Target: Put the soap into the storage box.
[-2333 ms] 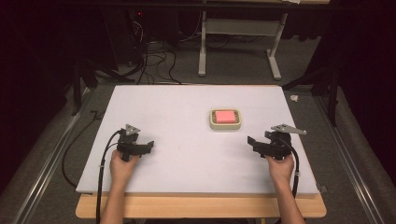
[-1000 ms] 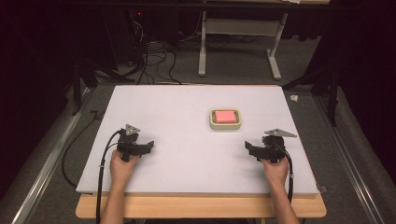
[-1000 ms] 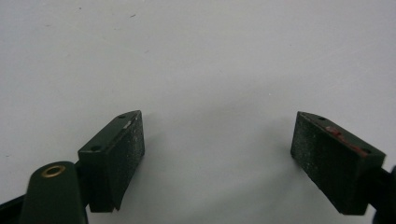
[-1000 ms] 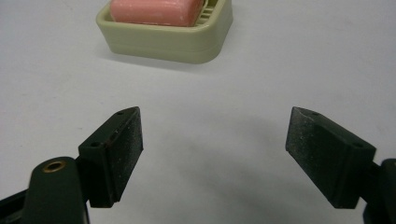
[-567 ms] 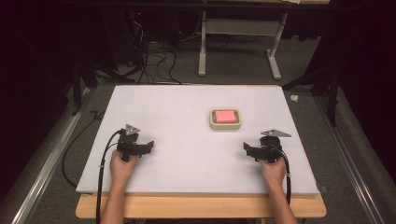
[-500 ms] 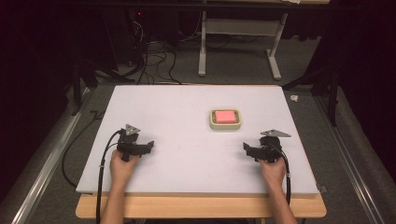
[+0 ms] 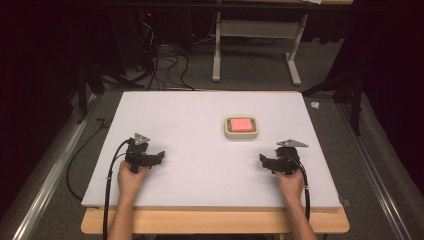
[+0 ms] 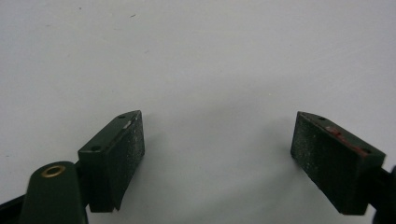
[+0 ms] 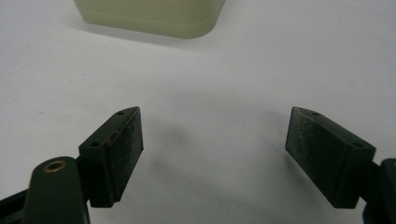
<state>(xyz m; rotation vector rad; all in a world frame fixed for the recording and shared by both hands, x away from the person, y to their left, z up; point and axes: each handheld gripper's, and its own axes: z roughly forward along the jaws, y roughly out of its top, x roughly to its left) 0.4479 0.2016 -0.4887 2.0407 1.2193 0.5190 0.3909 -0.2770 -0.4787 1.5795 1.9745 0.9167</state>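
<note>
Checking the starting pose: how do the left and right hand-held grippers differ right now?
The right hand-held gripper faces the cream container, whose side shows ahead of its jaws; the left hand-held gripper faces bare white table, farther from the container. Both are open and hold nothing.

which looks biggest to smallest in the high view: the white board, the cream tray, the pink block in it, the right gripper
1. white board
2. cream tray and right gripper: look alike, not ranked
3. pink block

Dark room, grey carpet floor (image 7: 260,75)
</note>
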